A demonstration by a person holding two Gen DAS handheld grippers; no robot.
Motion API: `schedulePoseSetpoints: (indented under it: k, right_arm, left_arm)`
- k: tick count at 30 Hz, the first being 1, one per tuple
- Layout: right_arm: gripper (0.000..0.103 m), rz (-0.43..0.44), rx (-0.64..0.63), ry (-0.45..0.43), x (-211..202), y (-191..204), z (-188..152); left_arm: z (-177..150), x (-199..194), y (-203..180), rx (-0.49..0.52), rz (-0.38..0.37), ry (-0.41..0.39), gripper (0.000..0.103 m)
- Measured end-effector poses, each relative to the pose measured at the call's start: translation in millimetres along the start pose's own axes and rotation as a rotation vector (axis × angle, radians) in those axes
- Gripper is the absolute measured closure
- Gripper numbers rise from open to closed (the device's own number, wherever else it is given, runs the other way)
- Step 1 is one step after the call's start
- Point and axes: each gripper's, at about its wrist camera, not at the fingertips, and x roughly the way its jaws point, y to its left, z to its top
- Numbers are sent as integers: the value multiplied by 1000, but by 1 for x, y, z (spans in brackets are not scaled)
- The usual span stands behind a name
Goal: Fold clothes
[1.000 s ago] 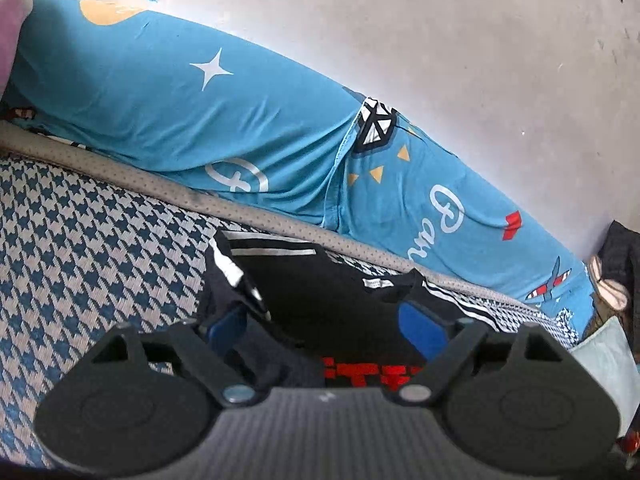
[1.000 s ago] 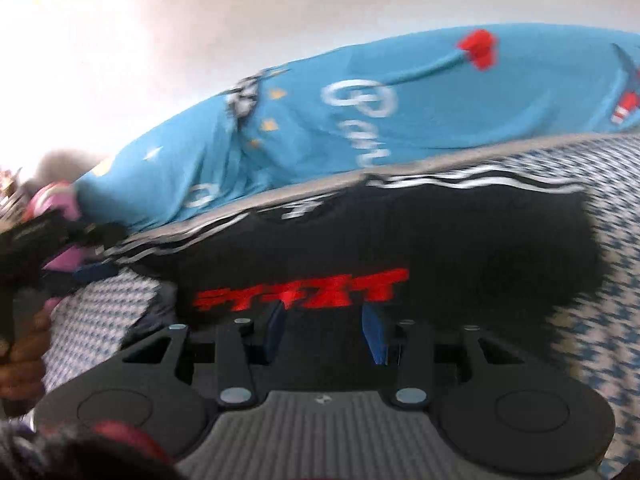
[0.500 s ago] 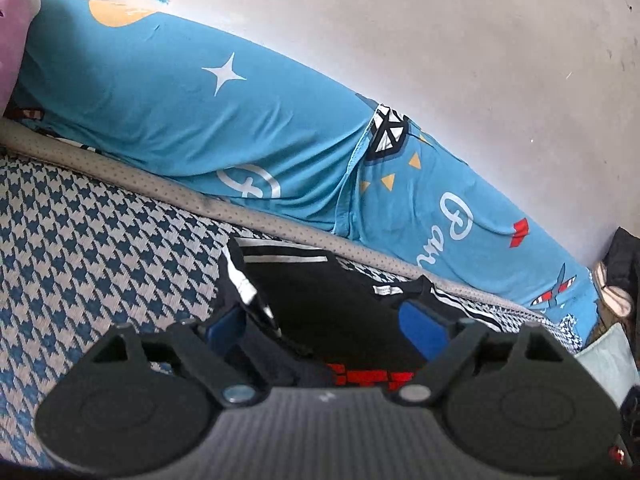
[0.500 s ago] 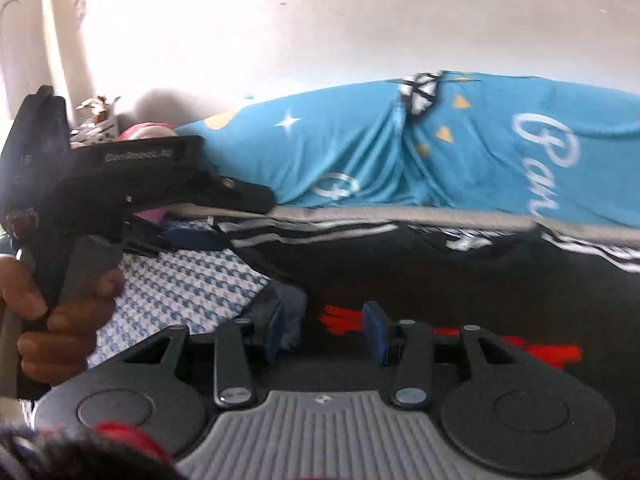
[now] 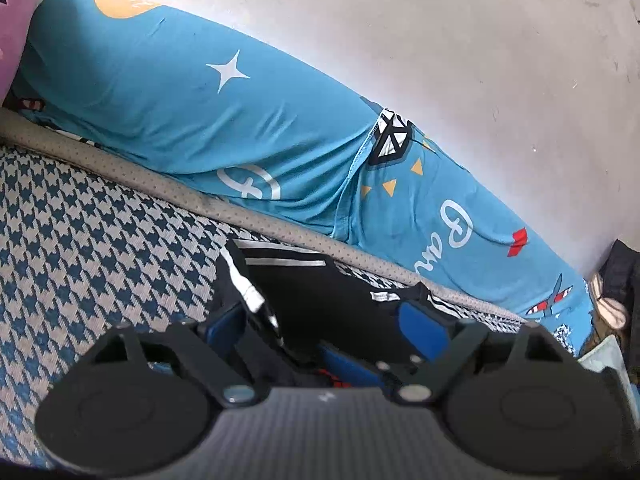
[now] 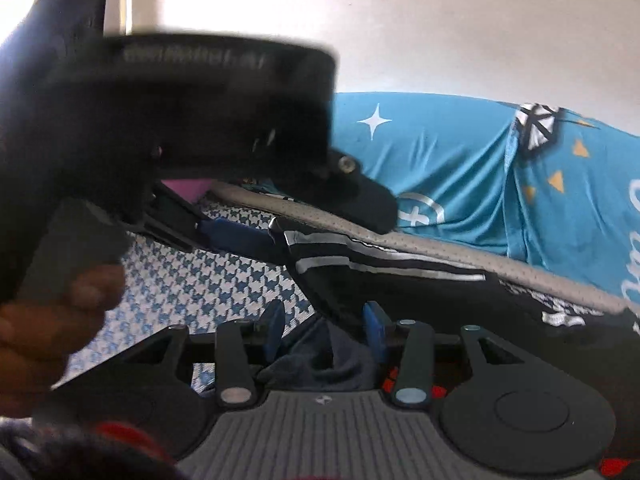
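Left gripper stood spread over the black shirt on the houndstooth bed. Right gripper was spread around a dark fold; soft, limp cloth, best taken at the striped hem.

plain off-white wall at the back, a bit scuffed and speckled. a long blue cartoon-print cushion leans along its base, stars and lettering on it. nearer is a blue-and-white houndstooth mat with a beige dotted edge strip. bright daylight blows out the far left in the right wrist view.
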Motion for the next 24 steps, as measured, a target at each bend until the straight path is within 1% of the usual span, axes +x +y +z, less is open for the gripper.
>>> schedulePoseSetpoints:
  k: [2, 3, 4, 6, 7, 8, 11, 13, 14, 16, 17, 18, 19, 21, 22, 24]
  right_arm:
    - [60, -16, 2, -9, 7, -1, 0]
    - [61, -20, 15, -14, 11, -3, 0]
    - [65, -24, 35, -17, 13, -6, 0]
    - [96, -27, 104, -16, 17, -16, 1]
    - [97, -27, 141, -15, 18, -21, 1]
    - [97, -38, 190, -19, 19, -27, 1]
    - [97, -93, 454, -14, 17, -58, -5]
    - [94, -160, 580, 0, 16, -75, -12]
    - [93, -200, 609, 13, 16, -81, -13]
    - [93, -238, 637, 24, 14, -88, -17]
    - [89, -251, 649, 29, 12, -91, -18]
    - [82, -263, 661, 33, 11, -94, -20]
    - [80, -268, 669, 32, 8, -96, -21]
    - [74, -260, 677, 17, -1, -97, -19]
    - [73, -245, 681, 16, -4, -99, -18]
    - [71, -195, 695, 33, -9, -102, -16]
  left_arm:
    - [0, 0, 0, -2, -3, 2, 15]
    - [1, 1, -1, -1, -4, 4, 15]
    - [1, 1, -1, -1, -5, 5, 15]
    - [1, 0, -1, -1, -6, 3, 15]
    - [1, -1, -1, -1, -5, 0, 14]
    - [2, -2, 0, -2, -2, -7, 12]
    - [4, -7, 1, -9, 15, -28, 7]
    - [6, -9, 3, -13, 29, -37, 7]
    - [6, -9, 4, -16, 39, -36, 7]
    - [7, -8, 5, -21, 58, -32, 6]
    - [7, -8, 6, -24, 69, -29, 6]
    - [6, -8, 8, -26, 87, -24, 6]
    - [6, -8, 9, -29, 104, -19, 6]
    - [5, -6, 11, -33, 133, -5, 6]
    - [5, -4, 12, -34, 145, 5, 6]
    - [4, -2, 14, -33, 156, 23, 6]
